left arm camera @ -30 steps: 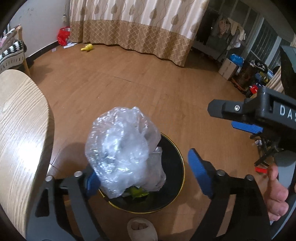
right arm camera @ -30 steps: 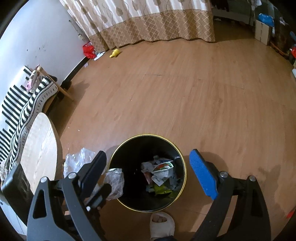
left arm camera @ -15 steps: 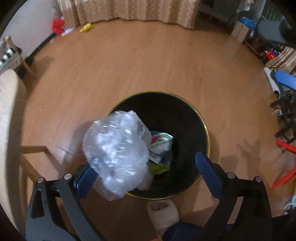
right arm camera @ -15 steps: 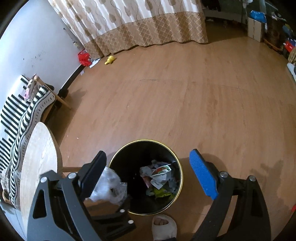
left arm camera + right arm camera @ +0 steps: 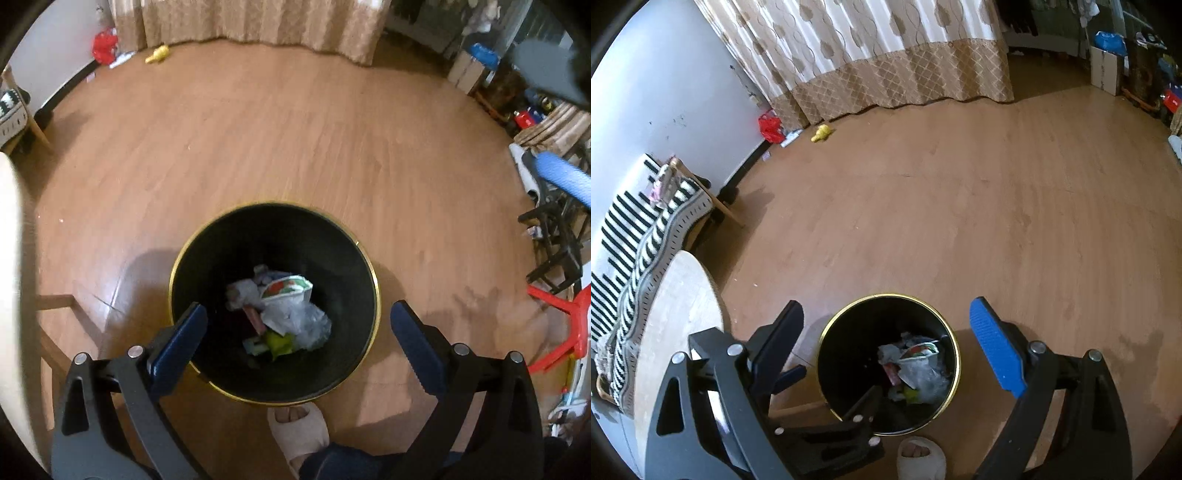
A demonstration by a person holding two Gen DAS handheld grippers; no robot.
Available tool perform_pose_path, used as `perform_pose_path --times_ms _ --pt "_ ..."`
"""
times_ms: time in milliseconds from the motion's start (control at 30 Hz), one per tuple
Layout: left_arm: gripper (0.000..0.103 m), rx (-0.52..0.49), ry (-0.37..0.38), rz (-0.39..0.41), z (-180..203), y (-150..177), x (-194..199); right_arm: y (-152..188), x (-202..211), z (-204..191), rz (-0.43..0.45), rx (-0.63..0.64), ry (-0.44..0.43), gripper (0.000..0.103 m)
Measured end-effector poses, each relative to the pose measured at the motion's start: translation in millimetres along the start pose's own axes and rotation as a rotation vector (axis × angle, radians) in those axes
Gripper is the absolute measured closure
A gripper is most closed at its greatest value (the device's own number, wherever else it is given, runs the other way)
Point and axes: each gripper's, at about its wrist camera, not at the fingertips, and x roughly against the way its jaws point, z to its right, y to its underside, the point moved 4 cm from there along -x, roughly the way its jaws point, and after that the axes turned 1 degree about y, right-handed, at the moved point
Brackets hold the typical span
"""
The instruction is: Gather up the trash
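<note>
A black bin (image 5: pixel 229 251) with a gold rim stands on the wooden floor. It holds several scraps of trash, and a crumpled clear plastic bag (image 5: pixel 308 323) lies on top of them. My left gripper (image 5: pixel 297 308) hangs open right above the bin's mouth, nothing between its blue pads. In the right wrist view the same bin (image 5: pixel 849 347) sits low in the middle with the clear bag (image 5: pixel 923 374) inside. My right gripper (image 5: pixel 886 306) is open and empty, higher up. The left gripper (image 5: pixel 831 386) shows below it at the bin's left rim.
A round wooden table (image 5: pixel 676 314) stands left of the bin, a striped chair (image 5: pixel 635 229) behind it. A person's slippered foot (image 5: pixel 299 424) touches the bin's near side. A red stool (image 5: pixel 565 332) and clutter stand at the right. A yellow toy (image 5: pixel 822 133) lies by the curtain.
The clear plastic bag left the left gripper's left pad and fell into the bin. The left gripper swung over the bin and tipped further down. The right gripper rose slightly.
</note>
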Motion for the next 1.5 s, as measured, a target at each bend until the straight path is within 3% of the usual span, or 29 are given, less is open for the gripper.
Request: perform_pose_path --times_ms 133,333,433,567,733,900,1100,1233,1500 --pt "0.007 0.009 -0.015 0.046 -18.2 10.4 43.5 -5.1 17.2 -1.3 0.044 0.016 -0.023 0.011" --pt "0.006 0.132 -0.178 0.216 -101.5 56.2 162.1 11.1 15.7 -58.9 0.004 0.122 -0.069 0.011" --pt "0.006 0.25 -0.338 0.275 -161.0 106.4 224.3 34.5 15.2 -121.2 -0.019 0.244 -0.105 0.011" --pt "0.006 0.436 -0.522 0.333 -234.7 197.5 299.1 85.8 21.3 -226.3 -0.058 0.462 -0.188 0.01" --pt "0.006 0.676 -0.631 0.366 -292.5 313.3 363.8 183.8 50.7 -367.3 -0.107 0.74 -0.352 0.009" --pt "0.006 0.837 -0.698 0.408 -317.5 391.9 402.7 270.6 69.7 -450.2 -0.142 0.907 -0.429 0.009" --pt "0.006 0.911 -0.751 0.43 -335.6 436.8 426.3 332.8 73.3 -497.8 -0.17 1.015 -0.441 0.009" --pt "0.006 0.937 -0.752 0.435 -346.5 459.1 433.0 346.6 69.5 -506.6 -0.17 1.036 -0.431 0.009" --pt "0.006 0.94 -0.751 0.453 -353.4 465.5 437.3 348.6 57.0 -512.9 -0.184 1.033 -0.419 0.009"
